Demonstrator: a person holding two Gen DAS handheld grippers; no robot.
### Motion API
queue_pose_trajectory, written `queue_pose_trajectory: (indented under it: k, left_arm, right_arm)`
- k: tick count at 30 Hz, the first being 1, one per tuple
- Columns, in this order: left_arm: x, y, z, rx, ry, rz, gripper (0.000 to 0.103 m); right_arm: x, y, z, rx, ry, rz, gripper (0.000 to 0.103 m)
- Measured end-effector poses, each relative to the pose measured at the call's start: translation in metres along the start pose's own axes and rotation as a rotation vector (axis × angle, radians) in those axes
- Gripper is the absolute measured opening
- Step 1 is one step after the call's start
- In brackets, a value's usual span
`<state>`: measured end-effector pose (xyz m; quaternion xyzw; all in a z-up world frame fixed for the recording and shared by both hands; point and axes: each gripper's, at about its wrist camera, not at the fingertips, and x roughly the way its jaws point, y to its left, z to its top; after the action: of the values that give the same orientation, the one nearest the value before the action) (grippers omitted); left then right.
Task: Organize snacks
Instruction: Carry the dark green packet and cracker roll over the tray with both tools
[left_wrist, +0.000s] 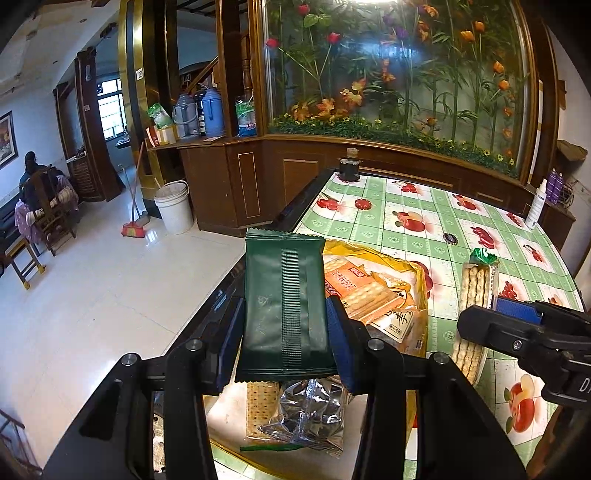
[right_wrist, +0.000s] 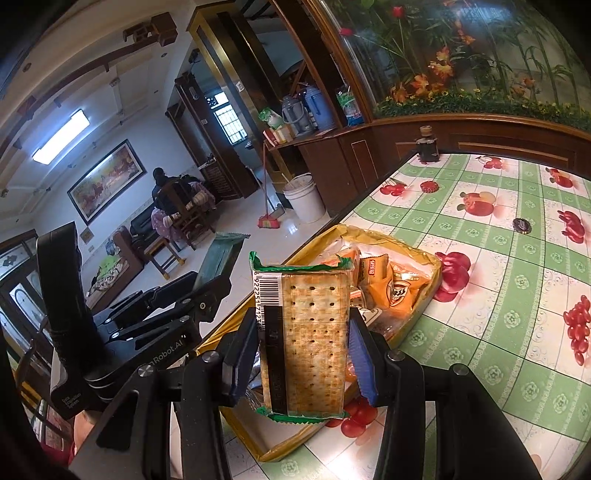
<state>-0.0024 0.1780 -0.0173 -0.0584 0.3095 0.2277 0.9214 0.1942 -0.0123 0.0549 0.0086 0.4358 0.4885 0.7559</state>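
My left gripper (left_wrist: 284, 332) is shut on a dark green snack packet (left_wrist: 284, 295), held above a yellow tray (left_wrist: 421, 280) of snacks. The tray holds orange cracker packs (left_wrist: 354, 288), a silver foil packet (left_wrist: 310, 413) and a cracker pack (left_wrist: 260, 406). My right gripper (right_wrist: 301, 354) is shut on a clear cracker packet with green ends (right_wrist: 314, 332), held above the near part of the tray (right_wrist: 436, 273). The right gripper also shows in the left wrist view (left_wrist: 517, 317) with its cracker packet (left_wrist: 474, 291). The left gripper and its green packet (right_wrist: 221, 258) show in the right wrist view.
The table has a green checked fruit-print cloth (left_wrist: 443, 221). On it stand a dark bottle (left_wrist: 349, 166), a red cap (left_wrist: 362, 204), a dark cap (left_wrist: 451, 238) and a white spray bottle (left_wrist: 535, 206). A wooden cabinet (left_wrist: 240, 177), bucket (left_wrist: 173, 206) and broom stand left.
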Motion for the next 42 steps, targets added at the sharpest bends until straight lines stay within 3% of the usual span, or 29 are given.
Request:
queue_pose_trajectory:
  k: [42]
  left_arm:
    - [0.050, -0.003, 0.000, 0.004, 0.100, 0.016, 0.043]
  right_arm:
    - [0.066, -0.025, 0.021, 0.017, 0.058, -0.022, 0.047]
